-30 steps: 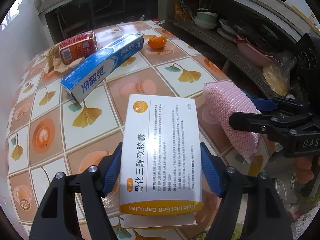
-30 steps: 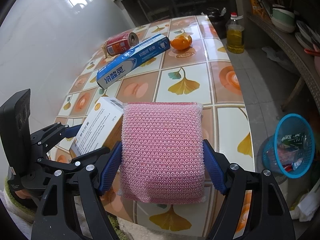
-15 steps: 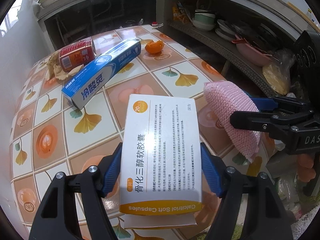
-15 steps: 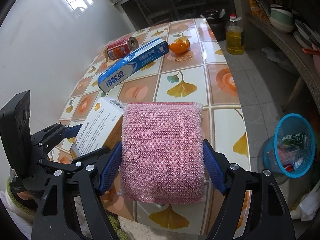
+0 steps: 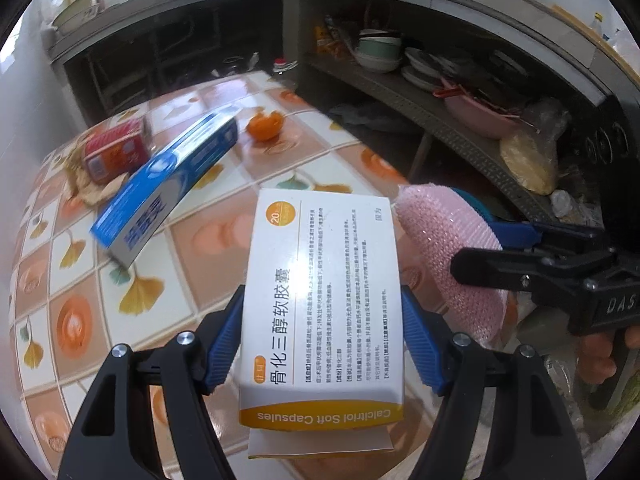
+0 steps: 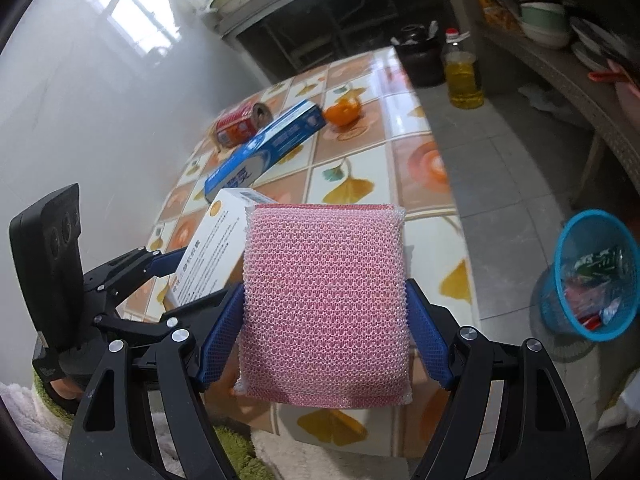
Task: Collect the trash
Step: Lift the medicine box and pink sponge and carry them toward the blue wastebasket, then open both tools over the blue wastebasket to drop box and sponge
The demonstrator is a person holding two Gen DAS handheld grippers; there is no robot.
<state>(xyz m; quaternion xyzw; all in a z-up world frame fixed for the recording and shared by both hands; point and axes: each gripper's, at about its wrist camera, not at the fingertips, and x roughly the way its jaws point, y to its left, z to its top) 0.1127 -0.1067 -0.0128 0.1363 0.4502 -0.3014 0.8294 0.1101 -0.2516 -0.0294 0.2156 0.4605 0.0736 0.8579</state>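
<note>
My left gripper is shut on a white and orange capsule box, held above the near edge of the tiled table. My right gripper is shut on a pink mesh sponge, just right of the box; the sponge also shows in the left wrist view. On the table lie a blue toothpaste box, a red can and an orange peel. A blue trash basket with wrappers stands on the floor to the right.
A bottle of oil and a dark pot stand on the floor beyond the table. Shelves with bowls and plates run along the right. A white wall is on the left.
Both grippers have lifted and pulled back from the table, still holding the box and the sponge. The table items look farther away.
</note>
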